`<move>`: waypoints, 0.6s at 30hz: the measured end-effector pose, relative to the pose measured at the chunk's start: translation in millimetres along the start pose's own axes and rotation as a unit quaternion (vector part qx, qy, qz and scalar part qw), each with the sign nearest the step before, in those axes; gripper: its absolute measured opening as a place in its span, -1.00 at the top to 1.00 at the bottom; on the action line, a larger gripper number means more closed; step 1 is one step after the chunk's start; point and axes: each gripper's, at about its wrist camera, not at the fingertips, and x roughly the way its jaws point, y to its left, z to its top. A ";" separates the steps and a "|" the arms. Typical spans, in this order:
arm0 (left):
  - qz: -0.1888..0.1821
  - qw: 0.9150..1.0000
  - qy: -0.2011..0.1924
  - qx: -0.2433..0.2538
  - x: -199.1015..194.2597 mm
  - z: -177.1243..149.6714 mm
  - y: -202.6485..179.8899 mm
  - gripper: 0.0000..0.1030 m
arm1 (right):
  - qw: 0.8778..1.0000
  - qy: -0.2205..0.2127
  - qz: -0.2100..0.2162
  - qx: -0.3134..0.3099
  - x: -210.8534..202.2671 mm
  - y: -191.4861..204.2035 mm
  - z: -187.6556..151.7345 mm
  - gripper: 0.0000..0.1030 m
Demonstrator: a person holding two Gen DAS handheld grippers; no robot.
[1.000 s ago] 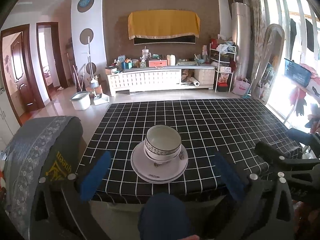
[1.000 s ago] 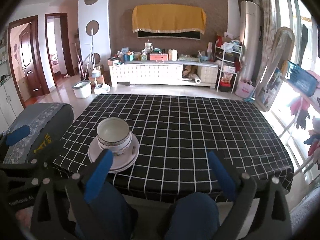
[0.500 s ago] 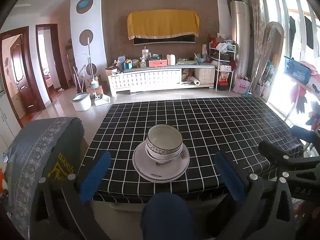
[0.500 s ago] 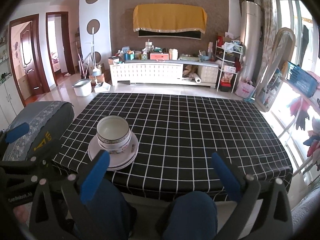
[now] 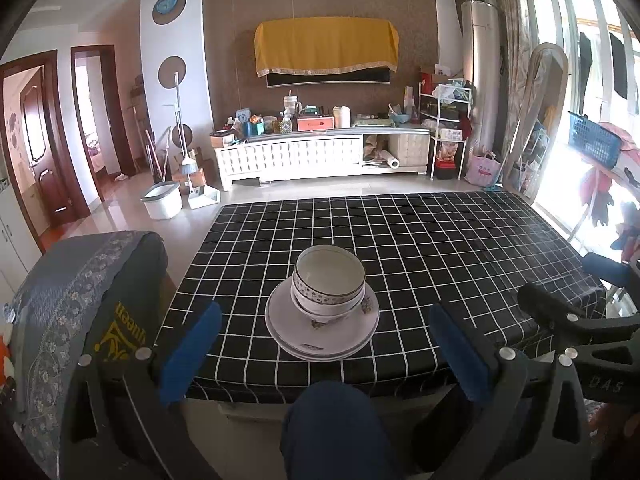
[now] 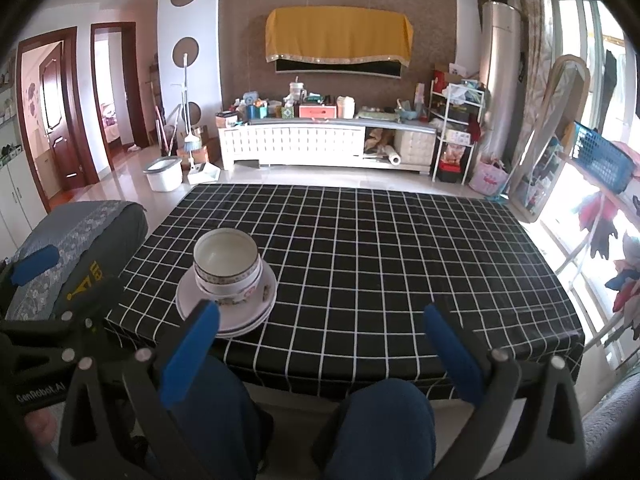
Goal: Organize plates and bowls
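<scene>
At the far left stands a chair [image 5: 80, 300] draped in a grey patterned cover, just beside the left edge of the table [image 5: 440, 248], which wears a black cloth with a white grid. The left gripper [image 5: 320, 354] hangs off the near edge of the table with its blue-padded fingers [image 5: 190, 354] spread wide apart and nothing between them. Straight ahead of it, near the table's near-left corner, sit the stacked plates [image 5: 324, 330], white with a grey rim, lying flat on the cloth. On top of the plates rest the nested bowls [image 5: 329, 286], white inside with a dark patterned band around the outside, upright and seemingly empty. Below the table's near edge a knee in dark blue trousers [image 5: 332, 428] shows. To the right, the right gripper [image 6: 320, 350] is likewise held off the near edge, its fingers [image 6: 452, 354] wide open and holding nothing; in its view the plates [image 6: 240, 314] and bowls [image 6: 227, 266] lie ahead to the left, partly behind its left finger. The rest of the table to the right is bare cloth, and farther right a window side shows a blue basket [image 6: 602, 160].
</scene>
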 end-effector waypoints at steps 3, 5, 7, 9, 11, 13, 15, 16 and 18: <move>-0.001 1.000 0.001 -0.001 0.0 -0.5 0.2 -1.00 | 1.000 0.000 0.000 -0.001 -0.3 -0.2 -0.3 -0.99; 0.000 1.000 0.000 0.000 0.0 0.0 0.4 -1.00 | 1.000 0.000 0.000 0.000 0.3 -0.1 -0.2 -0.99; 0.001 1.000 0.001 0.000 -0.2 0.2 -0.1 -1.00 | 1.000 0.000 -0.001 0.000 0.2 -0.1 -0.3 -0.99; 0.000 1.000 0.000 0.001 -0.2 -0.2 0.5 -1.00 | 1.000 0.000 -0.001 0.000 -0.2 -0.4 -0.9 -0.99; -0.001 1.000 -0.001 0.001 -0.7 -0.2 1.6 -1.00 | 1.000 0.001 -0.003 0.000 0.3 -1.2 -1.4 -0.99; -0.001 1.000 -0.002 0.002 -1.0 -0.4 2.1 -1.00 | 1.000 0.002 -0.004 0.001 0.4 -2.5 -1.2 -0.99; 0.001 1.000 -0.004 0.004 -2.1 -1.4 1.6 -1.00 | 1.000 0.002 -0.005 0.001 0.3 -3.6 -1.9 -0.99; 0.002 1.000 -0.006 0.007 -2.8 -1.2 0.7 -1.00 | 1.000 0.002 -0.005 0.001 0.5 -3.9 -1.6 -0.99; 0.004 1.000 -0.008 0.012 -3.7 -0.6 -1.9 -1.00 | 1.000 0.002 -0.005 0.001 0.3 -4.0 -1.6 -0.99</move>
